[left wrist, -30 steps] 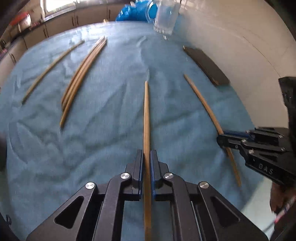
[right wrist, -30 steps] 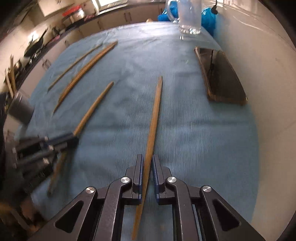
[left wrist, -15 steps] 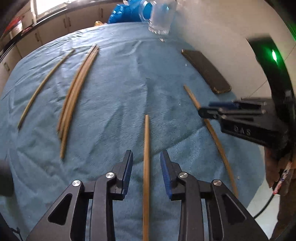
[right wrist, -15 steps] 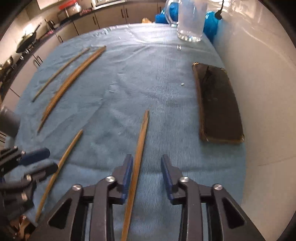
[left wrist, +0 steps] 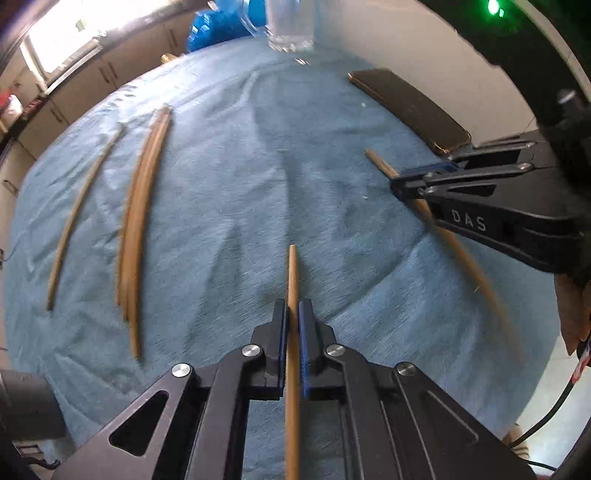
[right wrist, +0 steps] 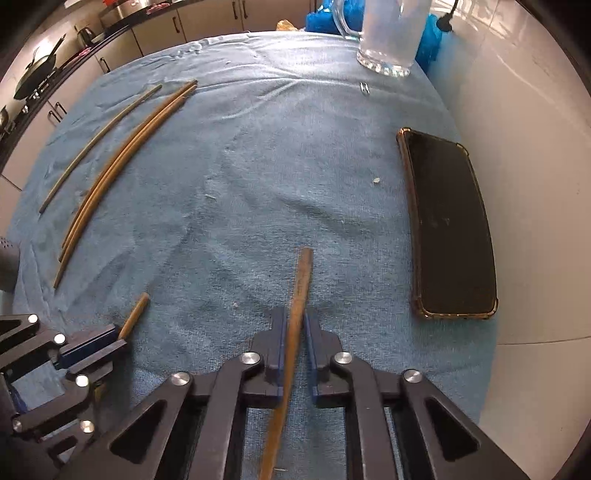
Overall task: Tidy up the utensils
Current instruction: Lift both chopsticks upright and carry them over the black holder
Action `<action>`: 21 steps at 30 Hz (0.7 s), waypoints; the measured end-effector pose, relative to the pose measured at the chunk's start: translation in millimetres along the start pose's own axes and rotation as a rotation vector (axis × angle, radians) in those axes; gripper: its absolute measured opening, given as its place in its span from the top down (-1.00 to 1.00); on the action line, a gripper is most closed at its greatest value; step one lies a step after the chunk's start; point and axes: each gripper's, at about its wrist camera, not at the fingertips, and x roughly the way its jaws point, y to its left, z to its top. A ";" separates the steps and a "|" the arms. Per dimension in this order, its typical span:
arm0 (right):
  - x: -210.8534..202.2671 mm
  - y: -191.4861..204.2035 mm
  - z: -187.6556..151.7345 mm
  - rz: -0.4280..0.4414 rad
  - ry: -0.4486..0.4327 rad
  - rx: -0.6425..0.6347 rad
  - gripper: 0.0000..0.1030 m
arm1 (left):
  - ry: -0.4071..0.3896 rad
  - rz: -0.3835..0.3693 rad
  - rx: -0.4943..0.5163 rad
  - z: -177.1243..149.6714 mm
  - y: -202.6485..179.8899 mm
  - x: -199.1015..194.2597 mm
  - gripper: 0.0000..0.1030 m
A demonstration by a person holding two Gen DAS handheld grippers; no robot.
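Observation:
My left gripper (left wrist: pixel 292 314) is shut on a wooden chopstick (left wrist: pixel 292 273) that points forward over the blue cloth (left wrist: pixel 229 192). My right gripper (right wrist: pixel 295 321) is shut on another wooden chopstick (right wrist: pixel 301 280). In the left wrist view the right gripper (left wrist: pixel 397 184) shows at the right with its chopstick (left wrist: pixel 469 266) running back under it. In the right wrist view the left gripper (right wrist: pixel 120 338) shows at the lower left with its chopstick tip (right wrist: pixel 135 315). A pair of chopsticks (left wrist: pixel 136 229) and a single chopstick (left wrist: pixel 79 218) lie at the left; the pair (right wrist: pixel 122 166) also shows in the right wrist view.
A black phone (right wrist: pixel 448 229) lies at the cloth's right side, near the white wall (right wrist: pixel 524 147). A glass mug (right wrist: pixel 389 37) stands at the far end with blue bags behind. Kitchen cabinets (right wrist: pixel 207 22) lie beyond the table.
Both grippers were shut on chopsticks, opened half a second ago, slid forward along them and are now shut again nearer the chopsticks' far ends.

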 end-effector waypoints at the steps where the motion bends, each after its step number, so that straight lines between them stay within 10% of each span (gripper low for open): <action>1: -1.0 1.4 -1.9 -0.004 -0.006 0.002 0.85 | -0.032 -0.007 -0.012 -4.9 3.4 -7.1 0.89; 21: -141.4 68.3 -68.5 0.226 -0.503 0.004 0.85 | -0.609 -0.025 -0.280 -116.7 70.1 -197.7 0.89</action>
